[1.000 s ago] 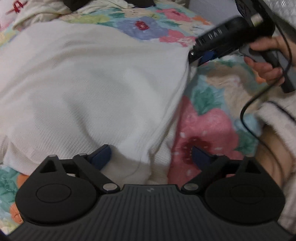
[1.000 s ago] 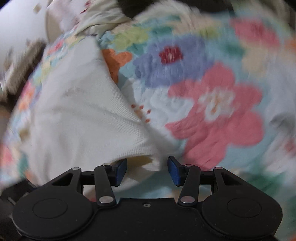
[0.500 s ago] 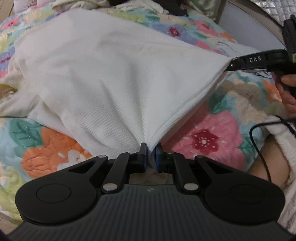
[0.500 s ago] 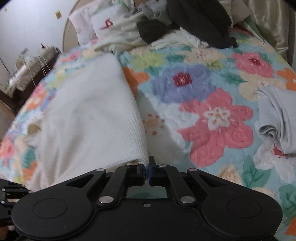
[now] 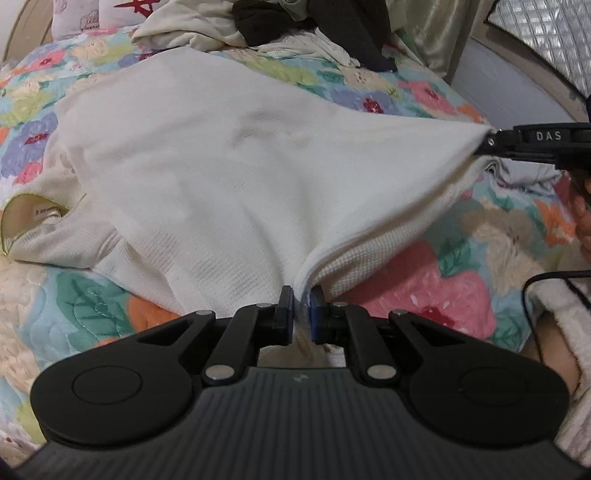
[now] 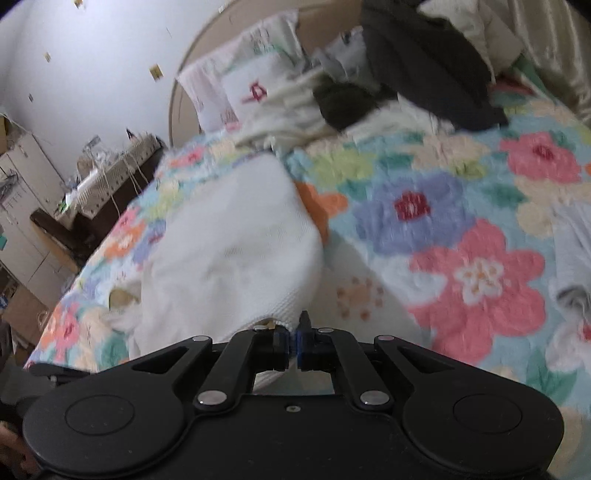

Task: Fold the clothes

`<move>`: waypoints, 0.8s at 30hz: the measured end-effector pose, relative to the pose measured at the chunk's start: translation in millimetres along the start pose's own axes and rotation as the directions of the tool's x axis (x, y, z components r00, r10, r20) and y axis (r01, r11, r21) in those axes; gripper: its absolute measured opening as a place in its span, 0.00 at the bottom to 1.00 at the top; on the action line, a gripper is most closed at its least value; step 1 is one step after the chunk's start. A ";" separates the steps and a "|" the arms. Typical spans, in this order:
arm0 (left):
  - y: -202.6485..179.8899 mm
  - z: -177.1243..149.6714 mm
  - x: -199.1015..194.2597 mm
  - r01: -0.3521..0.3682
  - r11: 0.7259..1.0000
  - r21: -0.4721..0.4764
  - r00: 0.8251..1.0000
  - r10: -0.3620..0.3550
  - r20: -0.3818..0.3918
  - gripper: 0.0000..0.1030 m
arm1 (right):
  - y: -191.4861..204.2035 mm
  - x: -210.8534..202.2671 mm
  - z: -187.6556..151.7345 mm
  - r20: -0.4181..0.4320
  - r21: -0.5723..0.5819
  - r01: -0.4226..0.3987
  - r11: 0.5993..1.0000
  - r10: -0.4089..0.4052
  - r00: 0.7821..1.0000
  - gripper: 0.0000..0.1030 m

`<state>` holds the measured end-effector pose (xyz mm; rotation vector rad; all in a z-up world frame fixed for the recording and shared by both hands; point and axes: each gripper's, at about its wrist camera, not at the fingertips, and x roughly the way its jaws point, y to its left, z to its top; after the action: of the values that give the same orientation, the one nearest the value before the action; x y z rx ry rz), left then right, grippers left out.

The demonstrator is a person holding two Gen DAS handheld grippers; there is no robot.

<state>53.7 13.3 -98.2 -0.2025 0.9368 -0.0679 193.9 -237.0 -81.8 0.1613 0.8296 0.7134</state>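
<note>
Dark clothes pile (image 5: 314,26) (blurry) beyond white garment (image 5: 229,177).

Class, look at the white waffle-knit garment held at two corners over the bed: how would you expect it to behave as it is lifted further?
The white garment is probably floppy: it sags between the left gripper and the right gripper. It looks light, since small pinches hold it up. Its far end would likely drag across the floral quilt.

Left gripper (image 5: 302,312) and right gripper (image 6: 293,338) — fingers pinched nearly together.
</note>
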 end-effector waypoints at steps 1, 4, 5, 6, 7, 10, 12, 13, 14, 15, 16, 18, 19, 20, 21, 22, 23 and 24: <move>0.5 -1.5 0.4 0.006 1.000 -0.004 1.000 -0.006 -0.004 0.08 | 3.0 0.6 1.9 0.010 -0.009 0.000 1.000 0.001 1.000 0.03; -2.5 -5.4 4.5 -0.004 1.000 0.009 1.000 0.004 -0.024 0.11 | 8.9 -0.2 9.7 0.022 -0.020 -0.012 1.000 0.013 1.000 0.03; -3.4 -5.4 5.7 -0.004 1.000 0.008 1.000 0.005 -0.031 0.17 | 10.8 -0.4 12.3 0.026 -0.024 -0.016 1.000 0.017 1.000 0.03; -4.2 -5.6 6.1 -0.003 1.000 0.001 0.999 0.003 -0.038 0.22 | 12.7 -0.7 14.9 0.030 -0.028 -0.020 0.999 0.021 0.999 0.03; -6.7 -5.7 8.2 0.002 1.000 -0.004 0.999 -0.002 -0.042 0.32 | 14.7 -1.0 17.5 0.034 -0.032 -0.024 0.999 0.025 0.999 0.03; -11.4 -7.8 12.3 0.010 1.000 0.001 0.999 -0.010 -0.043 0.42 | 20.5 -1.8 25.3 0.047 -0.043 -0.036 0.998 0.038 0.998 0.03; -16.3 -7.7 14.7 0.005 1.000 0.013 0.999 -0.004 -0.050 0.46 | 24.4 -2.3 30.5 0.055 -0.051 -0.044 0.998 0.047 0.997 0.04; -18.1 -7.2 15.5 -0.002 1.000 0.015 0.999 0.003 -0.050 0.47 | 26.4 -2.6 33.1 0.059 -0.055 -0.048 0.997 0.051 0.997 0.04; -20.2 -7.2 15.7 -0.009 1.000 0.025 0.999 0.010 -0.046 0.50 | 27.9 -2.6 35.3 0.061 -0.059 -0.054 0.997 0.057 0.997 0.04; -22.2 -7.6 15.7 -0.011 0.999 0.034 0.999 0.013 -0.043 0.53 | 28.1 -1.8 36.2 0.055 -0.063 -0.067 0.996 0.070 0.996 0.04; -23.0 -7.4 15.6 -0.009 0.999 0.034 0.999 0.011 -0.040 0.58 | 28.3 -0.9 37.1 0.050 -0.068 -0.080 0.994 0.084 0.995 0.04; -25.1 -6.9 14.7 -0.007 0.999 0.036 0.999 0.009 -0.035 0.62 | 28.0 -0.3 38.7 0.044 -0.073 -0.100 0.992 0.103 0.994 0.04; -26.4 -6.6 13.8 -0.012 0.999 0.045 0.999 0.014 -0.032 0.64 | 28.1 0.9 40.8 0.039 -0.074 -0.100 0.992 0.103 0.994 0.04; -27.9 -6.4 11.2 -0.030 0.998 0.056 0.999 0.031 -0.018 0.67 | 28.1 2.2 43.1 0.035 -0.074 -0.102 0.992 0.104 0.994 0.04; -29.4 -6.2 8.5 -0.049 0.997 0.067 0.999 0.049 -0.004 0.68 | 28.0 3.5 45.9 0.031 -0.066 -0.106 0.992 0.108 0.994 0.04; -29.7 -6.2 5.9 -0.056 0.996 0.067 0.998 0.056 0.004 0.70 | 27.6 4.8 48.6 0.026 -0.057 -0.112 0.992 0.113 0.993 0.04; -30.0 -6.3 3.3 -0.062 0.996 0.066 0.998 0.062 0.011 0.70 | 26.7 5.3 51.3 0.019 -0.041 -0.124 0.991 0.125 0.992 0.04; -30.3 -6.3 0.7 -0.069 0.996 0.064 0.998 0.068 0.018 0.70 | 26.3 5.2 53.2 0.014 -0.027 -0.133 0.991 0.133 0.991 0.04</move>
<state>49.9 -17.3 -96.2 -0.1105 0.9235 -0.0335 221.2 -206.5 -38.5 0.2002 0.7989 0.8472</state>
